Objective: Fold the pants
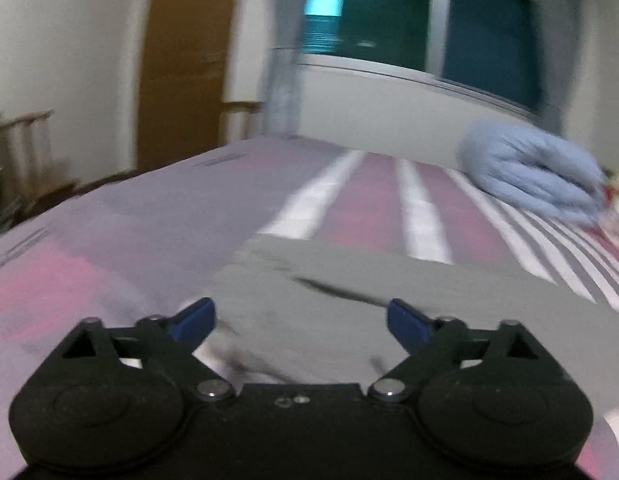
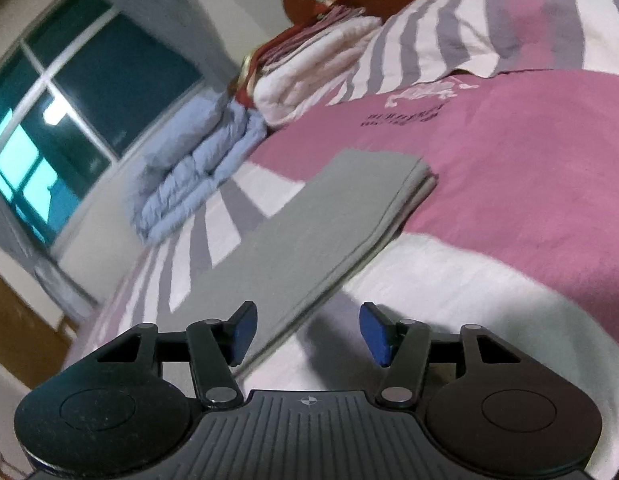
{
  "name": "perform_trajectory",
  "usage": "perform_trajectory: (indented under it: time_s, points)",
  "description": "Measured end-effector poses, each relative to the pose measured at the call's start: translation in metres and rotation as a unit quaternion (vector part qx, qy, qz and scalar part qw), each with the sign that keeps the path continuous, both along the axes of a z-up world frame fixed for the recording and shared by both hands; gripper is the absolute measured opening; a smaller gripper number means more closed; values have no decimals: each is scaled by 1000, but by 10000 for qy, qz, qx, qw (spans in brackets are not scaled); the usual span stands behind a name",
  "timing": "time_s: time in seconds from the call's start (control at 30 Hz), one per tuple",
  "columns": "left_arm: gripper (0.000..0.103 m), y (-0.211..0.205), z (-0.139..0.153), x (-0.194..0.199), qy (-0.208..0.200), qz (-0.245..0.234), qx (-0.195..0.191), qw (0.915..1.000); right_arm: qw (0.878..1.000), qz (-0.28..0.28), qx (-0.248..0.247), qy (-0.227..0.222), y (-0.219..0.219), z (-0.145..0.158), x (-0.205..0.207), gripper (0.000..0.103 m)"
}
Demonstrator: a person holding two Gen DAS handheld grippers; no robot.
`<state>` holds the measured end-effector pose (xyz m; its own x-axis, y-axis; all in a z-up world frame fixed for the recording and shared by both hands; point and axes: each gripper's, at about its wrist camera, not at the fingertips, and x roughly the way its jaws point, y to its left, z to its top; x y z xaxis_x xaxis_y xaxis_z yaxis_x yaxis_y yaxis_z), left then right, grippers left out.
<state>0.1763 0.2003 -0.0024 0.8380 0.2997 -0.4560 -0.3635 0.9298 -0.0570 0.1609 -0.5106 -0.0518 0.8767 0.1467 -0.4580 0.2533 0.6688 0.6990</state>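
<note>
Grey pants (image 2: 309, 224) lie flat on the bed as a long folded strip, legs together, stretching away from me. In the left wrist view the pants (image 1: 369, 300) lie crumpled just ahead of my left gripper (image 1: 301, 320), which is open and empty, its blue pads on either side of the cloth's near end. My right gripper (image 2: 307, 330) is open and empty, just above the near edge of the pants strip.
The bed cover (image 2: 529, 184) is pink, white and grey striped. A folded light-blue quilt (image 2: 197, 168) (image 1: 537, 172) and a stack of folded white bedding (image 2: 309, 76) sit by the wall under the window (image 1: 429, 12). A wooden door (image 1: 185, 64) stands at the left.
</note>
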Motion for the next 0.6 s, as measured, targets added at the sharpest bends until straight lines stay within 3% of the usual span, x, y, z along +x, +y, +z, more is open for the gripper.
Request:
perform_trajectory:
  time_s: [0.07, 0.13, 0.23, 0.6]
  points:
    - [92, -29, -6, 11, 184, -291, 335, 9988, 9985, -285, 457, -29, -19, -7, 6, 56]
    - [92, -43, -18, 19, 397, -425, 341, 9977, 9954, -589, 751, -12, -38, -14, 13, 55]
    - [94, -52, -42, 27, 622, -425, 321, 9966, 9909, -781, 1086, 179, -60, -23, 28, 44]
    - [97, -48, -53, 25, 659, -366, 263, 9968, 9944, -493, 821, 442, -69, -30, 72, 39]
